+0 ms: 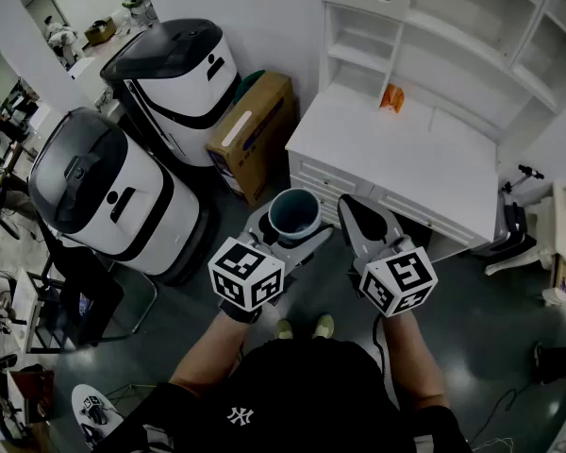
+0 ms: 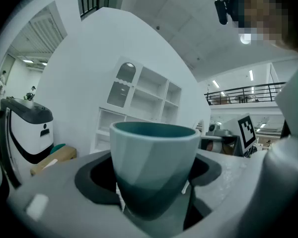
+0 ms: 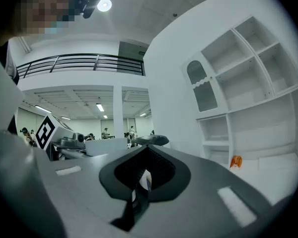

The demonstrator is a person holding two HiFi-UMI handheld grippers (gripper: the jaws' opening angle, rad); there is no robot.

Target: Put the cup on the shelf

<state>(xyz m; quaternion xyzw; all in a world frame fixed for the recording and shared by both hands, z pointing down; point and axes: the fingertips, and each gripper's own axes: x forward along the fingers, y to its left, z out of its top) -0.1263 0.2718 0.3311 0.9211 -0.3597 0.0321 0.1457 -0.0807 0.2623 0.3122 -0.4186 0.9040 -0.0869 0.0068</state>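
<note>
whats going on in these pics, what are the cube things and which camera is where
There is no robot: a person holds a two-jaw gripper in each hand. The head view looks down from a camera on their head. The other two views come from a camera on each gripper. The patterned cubes are parts of the grippers. The left gripper clamps a teal cup. The right gripper is shut and empty. Ahead is a white desk with shelves and a small orange thing on it.
</note>
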